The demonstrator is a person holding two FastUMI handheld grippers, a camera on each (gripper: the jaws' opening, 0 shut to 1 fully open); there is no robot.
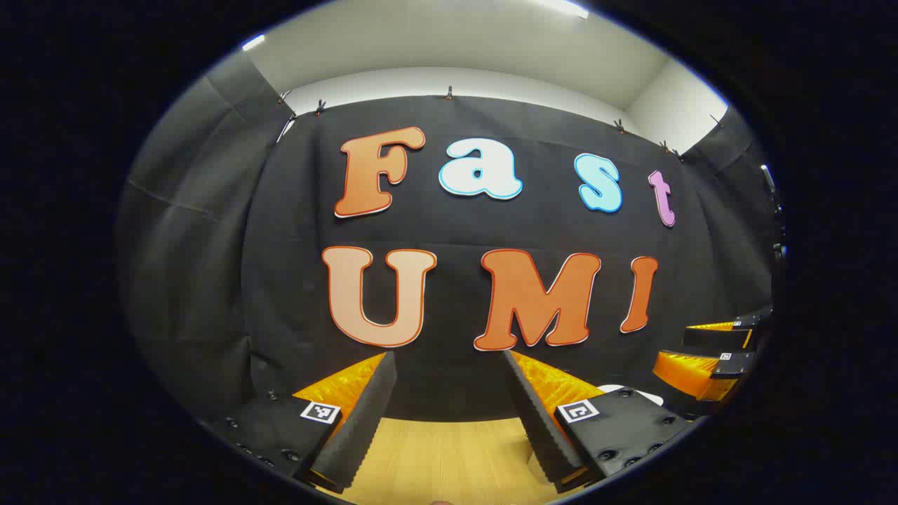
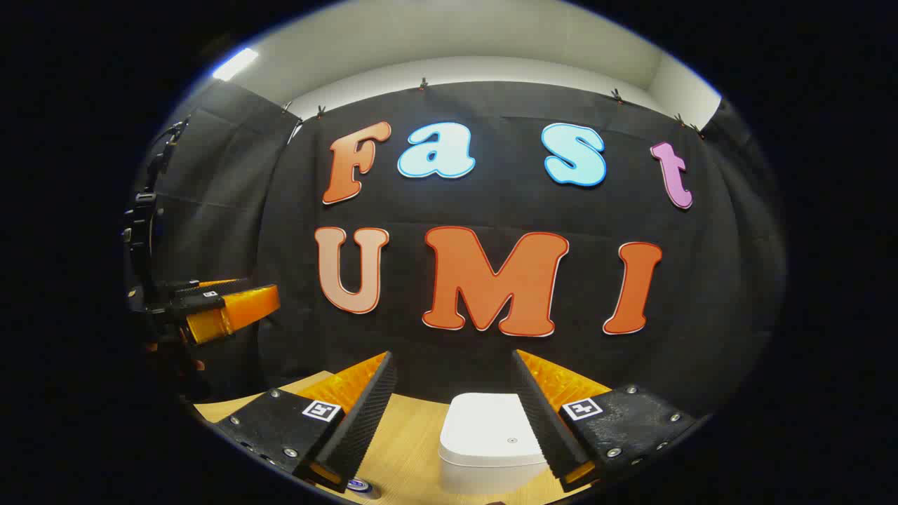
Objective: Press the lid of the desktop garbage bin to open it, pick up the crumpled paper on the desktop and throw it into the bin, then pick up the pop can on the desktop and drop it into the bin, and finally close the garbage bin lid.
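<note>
The white desktop bin [image 2: 491,435] stands on the wooden table [image 2: 410,449] with its lid down, low in the right gripper view. My right gripper [image 2: 450,354] hovers above it, open, and its right finger overlaps the bin's edge. A small round blue and silver object [image 2: 361,485], possibly the pop can's top, peeks out under the left finger. My left gripper [image 1: 447,354] is open over bare wood [image 1: 449,456] with nothing between its fingers. A sliver of the white bin [image 1: 635,391] shows behind its right finger.
The black cloth wall rises close behind the table's far edge. The right gripper [image 1: 708,361] shows at the right edge of the left gripper view. In the right gripper view the left gripper [image 2: 224,312] hangs at the left, held above the table.
</note>
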